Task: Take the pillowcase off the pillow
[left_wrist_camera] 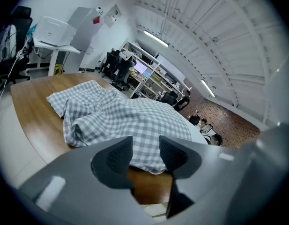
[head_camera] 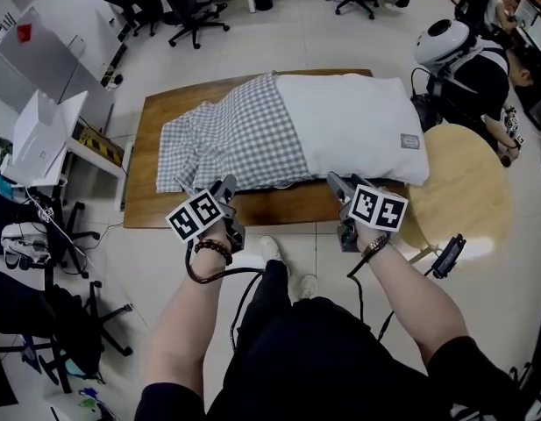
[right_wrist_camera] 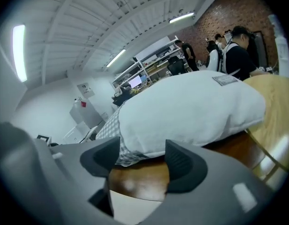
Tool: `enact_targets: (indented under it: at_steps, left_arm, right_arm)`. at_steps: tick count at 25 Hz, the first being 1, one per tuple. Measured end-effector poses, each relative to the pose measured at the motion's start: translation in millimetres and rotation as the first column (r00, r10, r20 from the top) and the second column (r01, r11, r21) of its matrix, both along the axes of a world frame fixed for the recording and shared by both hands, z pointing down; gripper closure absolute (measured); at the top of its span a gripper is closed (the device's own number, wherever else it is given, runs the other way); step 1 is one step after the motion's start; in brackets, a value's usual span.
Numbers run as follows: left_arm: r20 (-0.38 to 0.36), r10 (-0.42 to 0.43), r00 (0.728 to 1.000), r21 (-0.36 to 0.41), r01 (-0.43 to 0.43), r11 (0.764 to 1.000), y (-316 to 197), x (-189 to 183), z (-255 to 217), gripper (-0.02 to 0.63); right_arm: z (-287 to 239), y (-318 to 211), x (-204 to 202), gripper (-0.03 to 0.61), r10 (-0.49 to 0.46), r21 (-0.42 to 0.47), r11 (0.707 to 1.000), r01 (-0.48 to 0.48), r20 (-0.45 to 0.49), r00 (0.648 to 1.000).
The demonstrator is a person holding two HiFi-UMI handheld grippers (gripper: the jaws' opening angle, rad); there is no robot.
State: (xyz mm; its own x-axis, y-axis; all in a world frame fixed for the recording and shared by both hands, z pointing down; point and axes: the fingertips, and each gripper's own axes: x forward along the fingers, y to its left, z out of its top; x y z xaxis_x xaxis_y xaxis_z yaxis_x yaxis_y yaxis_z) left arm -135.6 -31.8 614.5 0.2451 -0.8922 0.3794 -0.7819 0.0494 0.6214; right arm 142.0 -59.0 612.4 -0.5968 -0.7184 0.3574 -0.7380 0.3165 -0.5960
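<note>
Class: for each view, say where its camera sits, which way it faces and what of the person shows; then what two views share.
Head view: on the person's head, facing steeply down at table, pillow, checked pillowcase; forearms, legs, left gripper, right gripper show.
Left gripper view: on the left gripper, looking past open jaws at the pillowcase.
Right gripper view: on the right gripper, looking past open jaws at the pillow.
Shared: both gripper views show the pillowcase.

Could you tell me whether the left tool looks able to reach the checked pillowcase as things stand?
Probably yes. The left tool is open and faces the pillowcase edge at the near side of the table, and nothing lies between them.
</note>
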Motion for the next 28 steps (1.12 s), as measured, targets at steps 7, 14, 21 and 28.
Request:
enact_targets:
  at_steps: [7,14,21,28]
  left_arm:
    - [-0.153,-0.085,0.984,-0.044,0.080,0.996,-3.9,-19.5,25.6,0.393]
    - [-0.326,-0.146,0.934,-0.050,0.138,0.989,-19.4,-34.6,56.8,0.347]
    - [-0.429,-0.161,0.889,-0.034,0.162,0.986,-29.6,-39.2,67.4,0.347]
    - [-0.478,-0.191,0.857,-0.062,0.185,0.981,-42.7,-42.7,82.0,0.348]
  right_arm:
    - [16.2,-9.0,-4.3,0.261,0.092,-0.092,0.992,-0.087,0.049,0.995]
    - [40.7,-24.2,-11.2,0.201,0.143,-0.173,0.977,-0.127,0.082,0.986]
    - [50.1,-36.4,-10.2,0.184,0.192,-0.220,0.962,-0.162,0.123,0.974]
    - [57.1,-55.2,-7.7,0.183,0.237,-0.258,0.947,-0.190,0.165,0.958]
